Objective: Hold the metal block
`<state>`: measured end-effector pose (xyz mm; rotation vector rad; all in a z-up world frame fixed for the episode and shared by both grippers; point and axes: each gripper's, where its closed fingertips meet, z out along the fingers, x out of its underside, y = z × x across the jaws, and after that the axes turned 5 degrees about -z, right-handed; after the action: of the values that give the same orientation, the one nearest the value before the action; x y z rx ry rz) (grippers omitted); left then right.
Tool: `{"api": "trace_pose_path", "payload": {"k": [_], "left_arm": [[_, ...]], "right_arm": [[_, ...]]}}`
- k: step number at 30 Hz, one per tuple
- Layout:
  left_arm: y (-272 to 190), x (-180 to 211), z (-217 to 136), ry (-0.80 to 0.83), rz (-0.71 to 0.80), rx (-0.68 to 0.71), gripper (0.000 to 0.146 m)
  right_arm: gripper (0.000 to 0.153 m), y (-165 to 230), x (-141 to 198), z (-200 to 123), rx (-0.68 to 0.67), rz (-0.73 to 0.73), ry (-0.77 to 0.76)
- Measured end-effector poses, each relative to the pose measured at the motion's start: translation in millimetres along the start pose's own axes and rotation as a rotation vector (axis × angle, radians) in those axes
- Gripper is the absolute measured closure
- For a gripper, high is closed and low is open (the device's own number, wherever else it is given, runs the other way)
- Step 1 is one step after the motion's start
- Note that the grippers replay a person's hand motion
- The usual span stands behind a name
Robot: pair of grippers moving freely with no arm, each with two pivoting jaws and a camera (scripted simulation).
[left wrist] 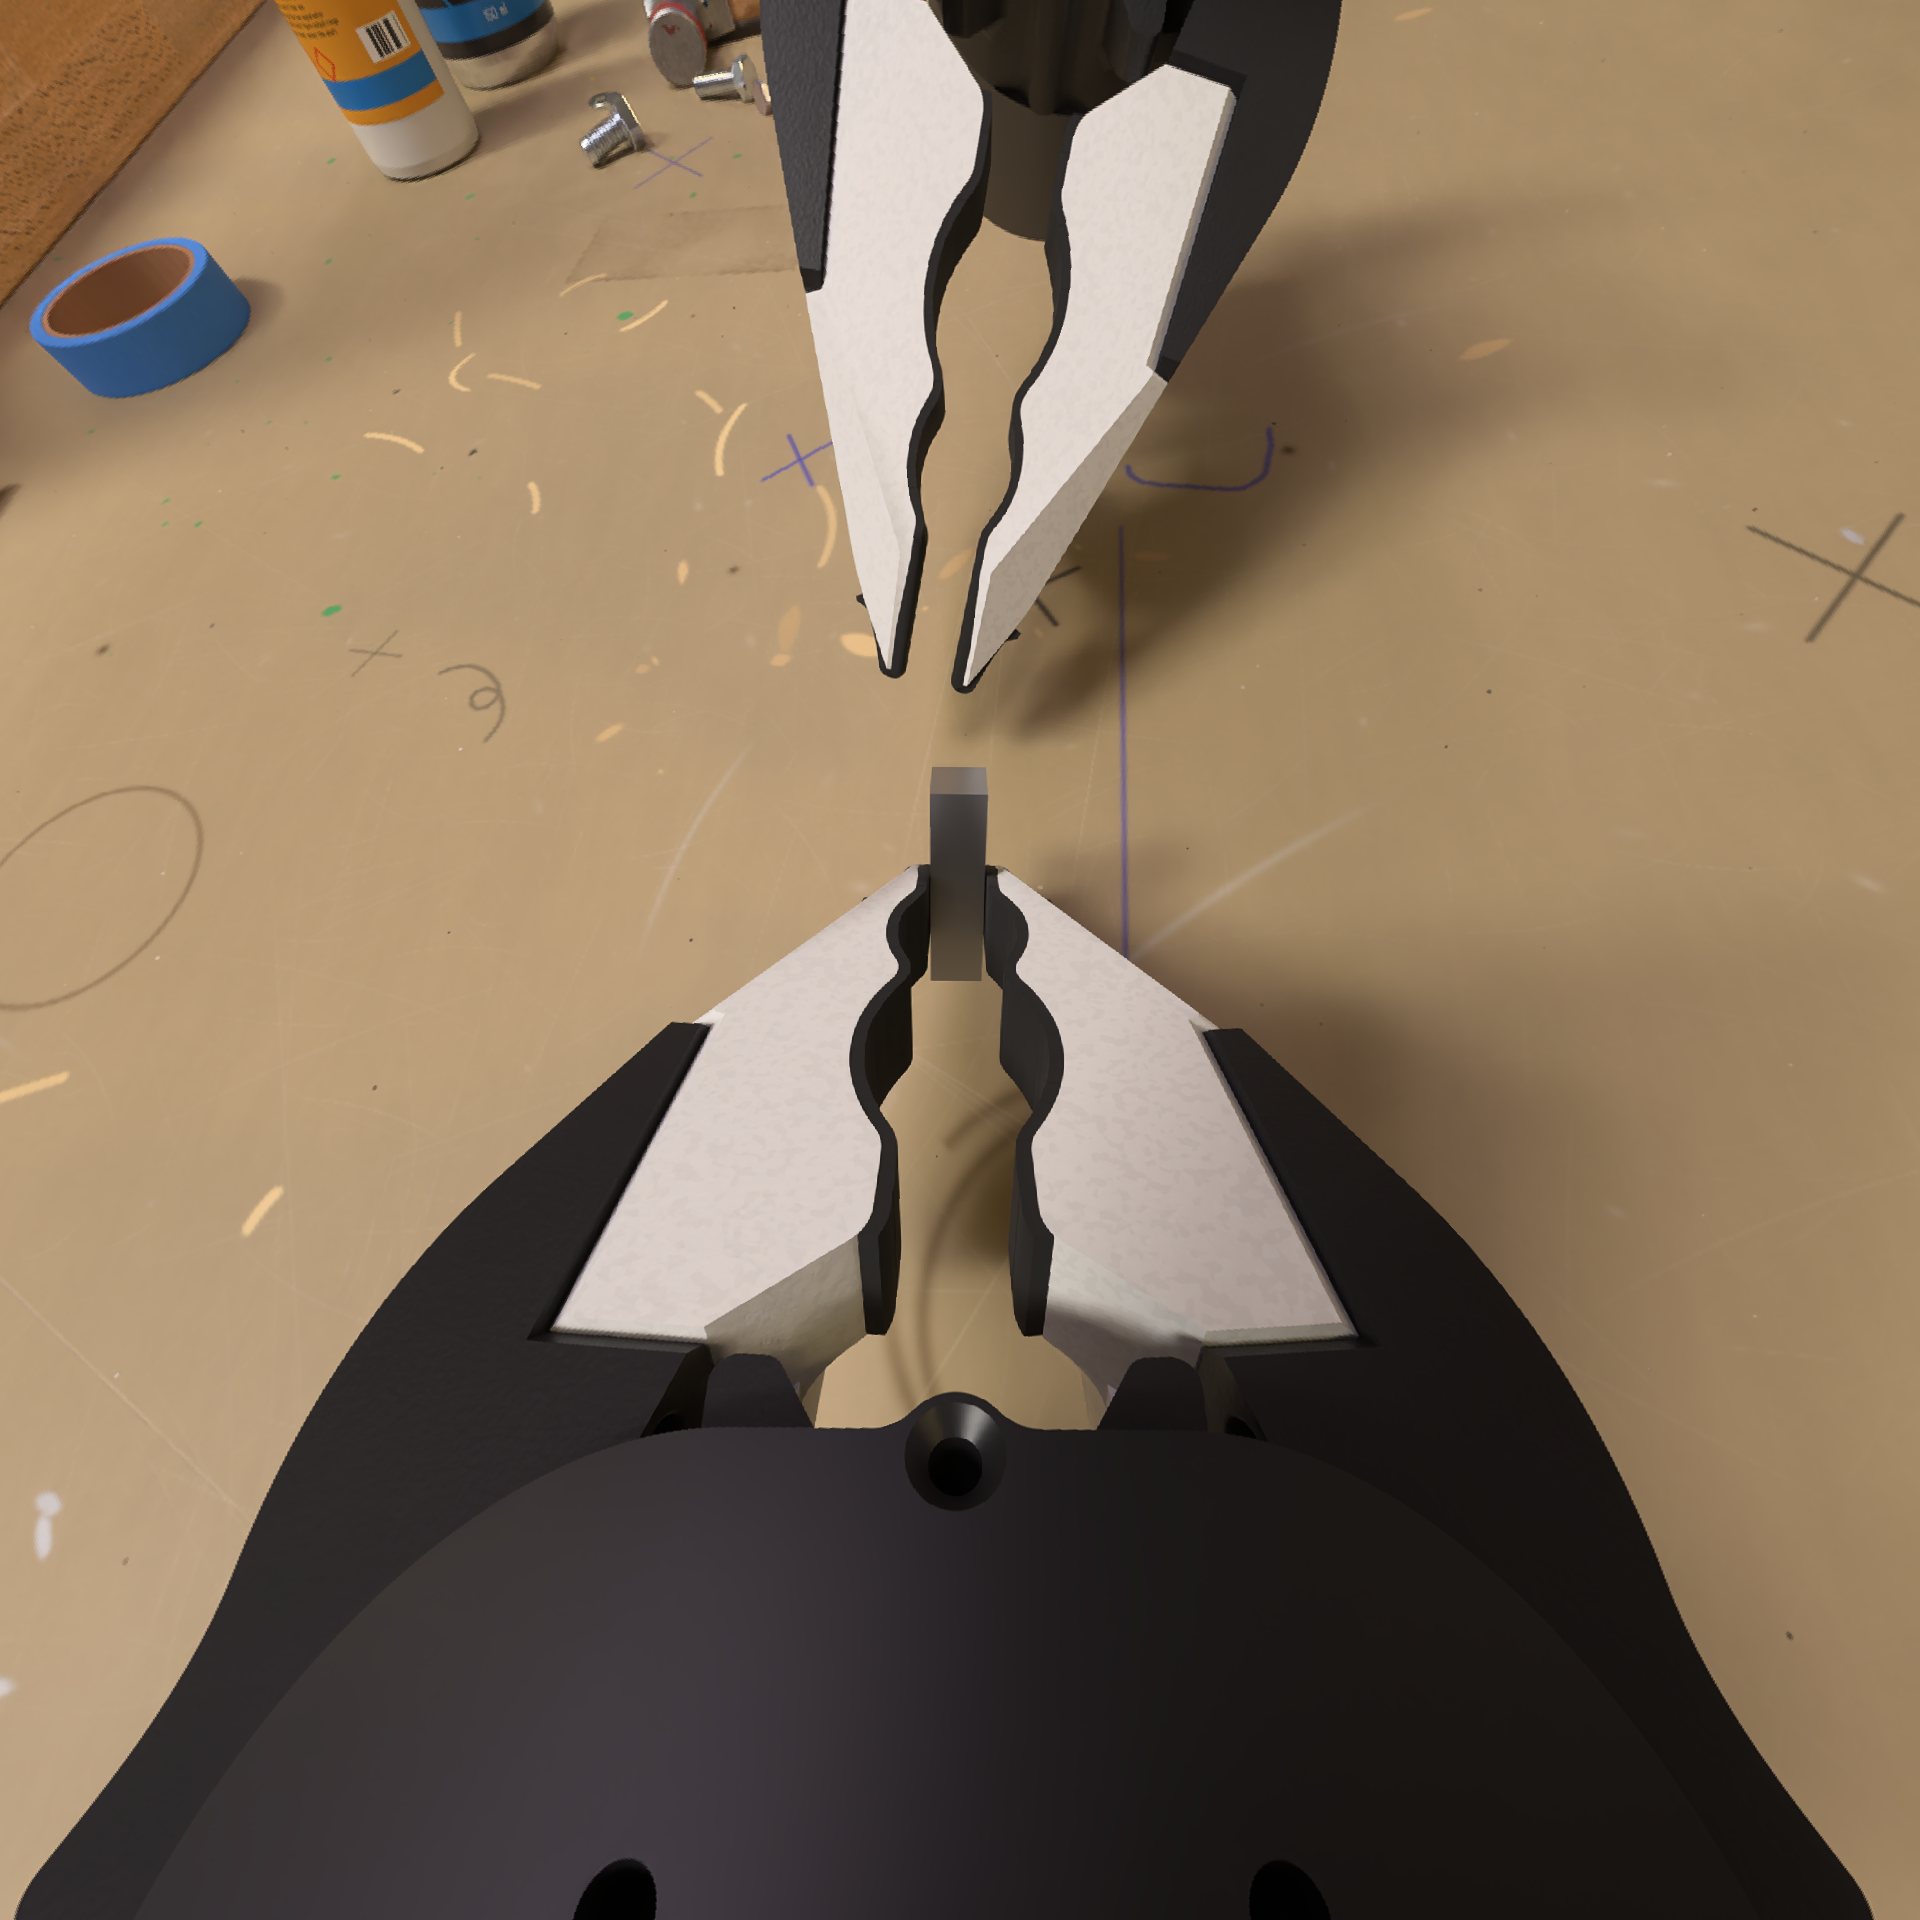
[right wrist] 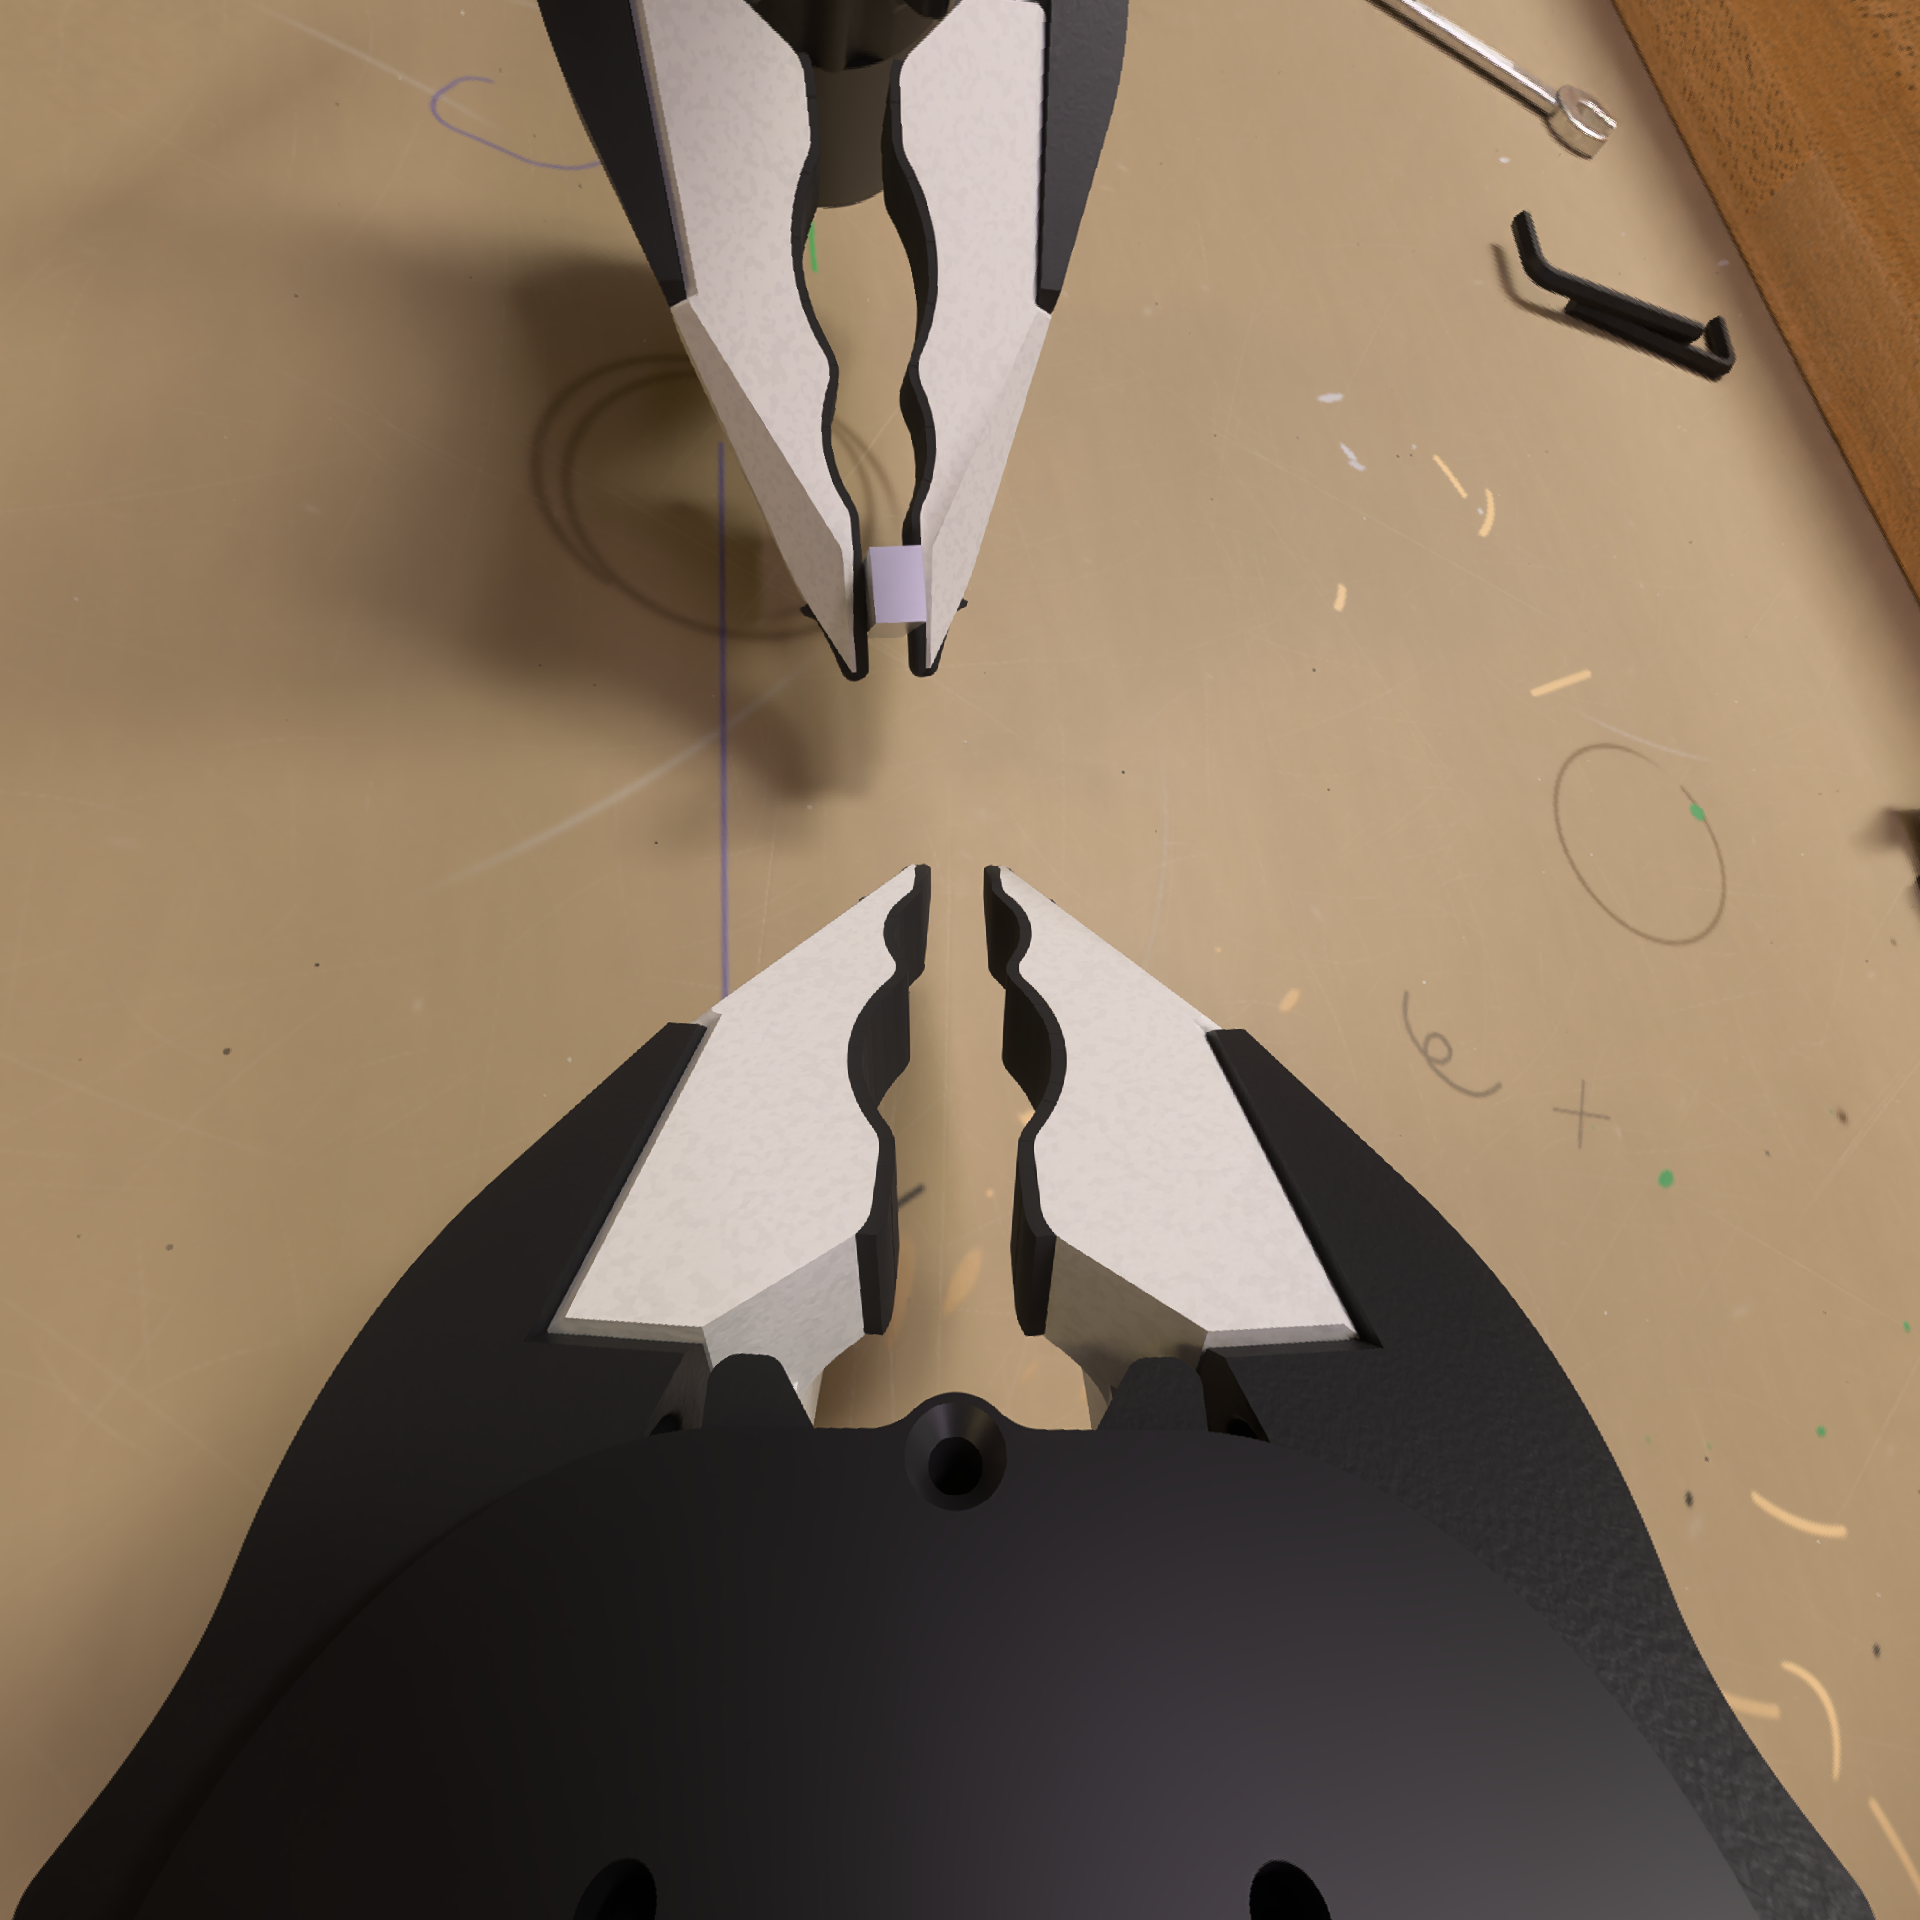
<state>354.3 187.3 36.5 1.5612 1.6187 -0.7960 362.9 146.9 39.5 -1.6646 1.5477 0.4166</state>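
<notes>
The metal block [left wrist: 957, 831] is a small grey bar. It stands pinched between the fingertips of my left gripper [left wrist: 956, 873], above the tan table [left wrist: 416, 935]. In the right wrist view the block [right wrist: 897, 597] shows pale between the left gripper's tips [right wrist: 883, 670]. My right gripper [right wrist: 956, 873] faces the left one tip to tip, a short gap away. Its jaws stand a narrow gap apart with nothing between them. It also shows in the left wrist view [left wrist: 928, 681], just beyond the block and not touching it.
A blue tape roll [left wrist: 140, 317], a glue bottle [left wrist: 379, 83], a jar [left wrist: 488, 36] and loose bolts [left wrist: 613, 130] lie at the far left. A black hex key [right wrist: 1621, 312], a wrench [right wrist: 1507, 78] and a wooden board [right wrist: 1818, 260] lie on the other side.
</notes>
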Motion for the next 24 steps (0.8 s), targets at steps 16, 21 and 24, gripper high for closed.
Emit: {"api": "trace_pose_path", "payload": {"k": [16, 21, 24], "left_arm": [[0.6, 5.7, 3.0, 0.033, 0.021, -0.006, 0.137], [1.2, 8.5, 5.1, 0.048, 0.018, -0.008, 0.137], [2.0, 9.4, 5.7, 0.055, 0.022, -0.011, 0.137]], "right_arm": [[0.143, 1.6, 2.6, 2.5, -0.011, -0.031, 0.04], [0.144, 1.9, 6.3, 5.6, -0.016, -0.042, 0.076], [0.143, 0.8, 6.7, 6.0, -0.008, -0.047, 0.074]]}}
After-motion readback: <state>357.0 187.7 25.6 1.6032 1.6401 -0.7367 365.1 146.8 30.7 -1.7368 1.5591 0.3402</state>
